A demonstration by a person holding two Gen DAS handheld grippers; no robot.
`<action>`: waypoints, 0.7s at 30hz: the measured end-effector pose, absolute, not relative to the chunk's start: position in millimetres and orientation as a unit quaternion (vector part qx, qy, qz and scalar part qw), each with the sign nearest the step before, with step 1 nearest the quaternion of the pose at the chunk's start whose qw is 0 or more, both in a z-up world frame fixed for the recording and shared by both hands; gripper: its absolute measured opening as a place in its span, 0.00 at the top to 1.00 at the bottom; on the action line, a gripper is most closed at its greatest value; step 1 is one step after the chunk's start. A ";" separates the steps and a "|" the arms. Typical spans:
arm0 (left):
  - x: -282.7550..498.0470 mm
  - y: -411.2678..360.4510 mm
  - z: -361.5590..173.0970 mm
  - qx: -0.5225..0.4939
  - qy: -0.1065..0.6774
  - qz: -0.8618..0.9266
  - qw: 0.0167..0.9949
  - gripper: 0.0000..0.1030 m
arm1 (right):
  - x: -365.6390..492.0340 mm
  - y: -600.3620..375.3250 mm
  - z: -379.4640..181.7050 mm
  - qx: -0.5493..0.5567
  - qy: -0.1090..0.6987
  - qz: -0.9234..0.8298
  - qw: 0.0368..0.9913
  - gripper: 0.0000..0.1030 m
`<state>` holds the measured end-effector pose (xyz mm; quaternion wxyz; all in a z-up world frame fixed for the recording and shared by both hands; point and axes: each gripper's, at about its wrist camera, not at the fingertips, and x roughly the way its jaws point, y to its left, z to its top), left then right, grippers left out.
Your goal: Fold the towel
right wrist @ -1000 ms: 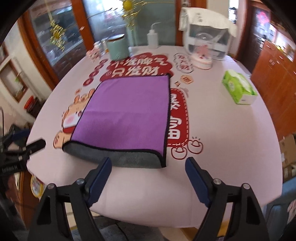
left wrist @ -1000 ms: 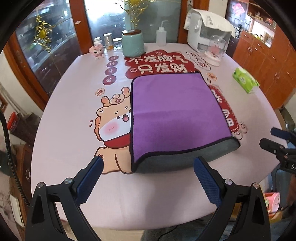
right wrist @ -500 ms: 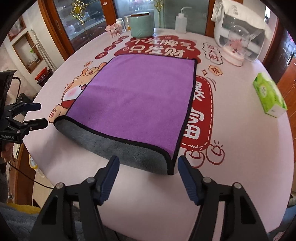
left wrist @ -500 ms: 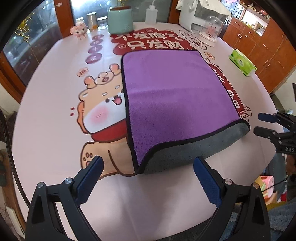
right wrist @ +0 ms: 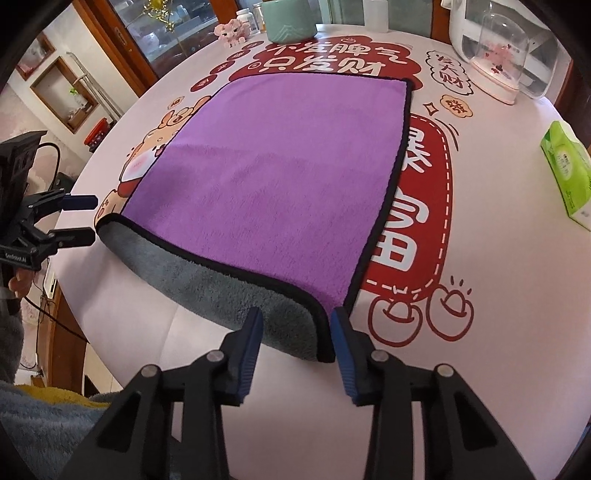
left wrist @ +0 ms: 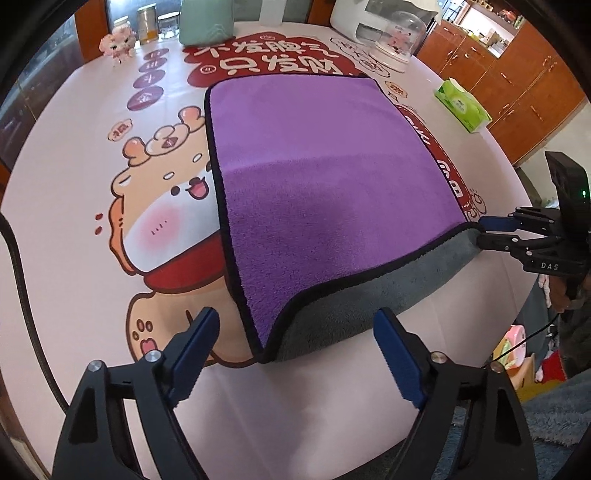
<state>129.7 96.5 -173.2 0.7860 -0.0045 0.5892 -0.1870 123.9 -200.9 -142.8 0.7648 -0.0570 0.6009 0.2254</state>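
Observation:
A purple towel (left wrist: 325,184) with a grey underside and black trim lies folded on the pink printed tablecloth, also in the right wrist view (right wrist: 280,166). Its grey fold faces me. My left gripper (left wrist: 295,354) is open, its fingers straddling the near left corner of the fold without touching it. My right gripper (right wrist: 297,343) is partly closed but still open, its fingers on either side of the near right corner. It shows from the side in the left wrist view (left wrist: 487,232), tips at the towel's corner. The left gripper shows in the right wrist view (right wrist: 79,218).
A green tissue box (left wrist: 461,103) sits at the right. A teal jar (right wrist: 291,20), a glass dome (right wrist: 498,62), a white appliance (left wrist: 365,18), small jars and a pink figurine (left wrist: 118,44) stand along the far edge. Wooden cabinets stand beyond the table.
Both grippers have moved in toward the towel's near corners. The right gripper's fingers have narrowed around its corner. The towel has not moved.

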 end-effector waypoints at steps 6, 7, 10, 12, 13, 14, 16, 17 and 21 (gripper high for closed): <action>135.8 97.7 -180.6 -0.016 0.599 -0.203 0.774 0.32 | 126.7 -201.6 -143.6 -0.058 0.601 0.228 0.763 0.72; 135.8 97.8 -181.0 -0.016 0.599 -0.204 0.774 0.32 | 127.4 -202.4 -144.0 -0.057 0.602 0.228 0.763 0.72; 138.6 99.9 -183.3 -0.020 0.603 -0.206 0.771 0.32 | 129.7 -204.5 -145.6 -0.056 0.603 0.227 0.763 0.72; 140.1 101.2 -185.3 -0.021 0.605 -0.207 0.769 0.32 | 130.8 -204.9 -147.1 -0.056 0.603 0.226 0.763 0.72; 140.5 102.7 -185.8 -0.022 0.606 -0.207 0.768 0.33 | 131.9 -205.1 -148.2 -0.056 0.604 0.225 0.762 0.72; 141.2 103.1 -186.6 -0.021 0.607 -0.207 0.767 0.35 | 132.8 -205.2 -149.2 -0.056 0.605 0.225 0.762 0.72; 141.1 104.0 -188.2 -0.022 0.610 -0.211 0.764 0.40 | 133.5 -205.2 -150.7 -0.056 0.606 0.227 0.760 0.72; 141.9 103.8 -189.1 -0.020 0.612 -0.212 0.761 0.41 | 133.8 -204.8 -151.3 -0.056 0.606 0.228 0.760 0.73; 142.8 100.2 -190.9 -0.016 0.616 -0.223 0.756 0.43 | 133.2 -203.1 -152.0 -0.057 0.607 0.236 0.757 0.79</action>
